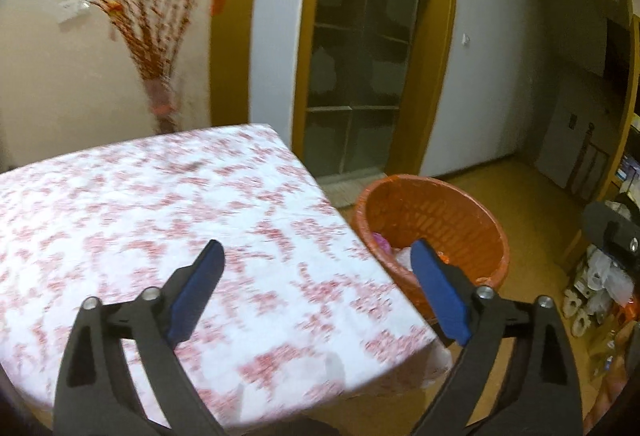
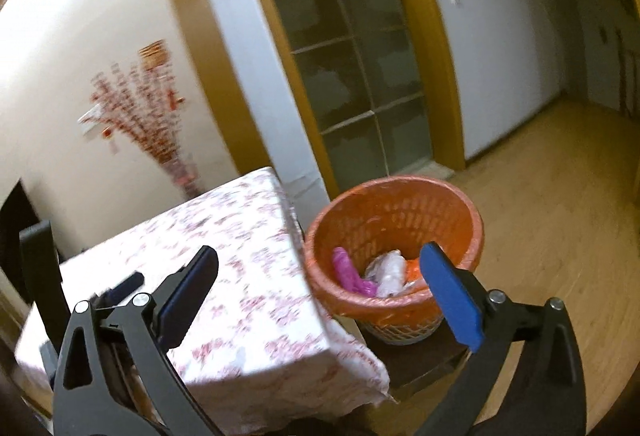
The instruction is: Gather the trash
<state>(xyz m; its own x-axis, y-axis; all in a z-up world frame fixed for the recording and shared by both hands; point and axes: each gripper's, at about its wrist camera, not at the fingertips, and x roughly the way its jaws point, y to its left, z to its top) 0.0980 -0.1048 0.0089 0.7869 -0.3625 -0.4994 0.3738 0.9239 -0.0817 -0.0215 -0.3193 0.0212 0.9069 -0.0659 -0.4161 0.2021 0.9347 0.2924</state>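
An orange mesh waste basket [image 2: 400, 220] lined with an orange bag stands on a dark low stand beside the table. Inside it lie a pink piece of trash [image 2: 352, 274], a crumpled clear plastic wrapper [image 2: 390, 270] and something orange. My right gripper [image 2: 320, 256] is open, nothing between its blue pads, near the basket's front rim and the table corner. My left gripper [image 1: 318, 252] is open and empty over the table's right edge, with the basket [image 1: 440, 215] just past its right finger. The left gripper [image 2: 120, 286] also shows at the right wrist view's lower left.
The table [image 1: 140, 203] wears a white cloth with a red flower print. Behind it stands a vase of red branches [image 1: 160, 35] against the wall. A glass-paned door [image 1: 360, 55] in a yellow frame is beyond the basket. Shoes and bags [image 1: 592, 288] crowd the floor at right.
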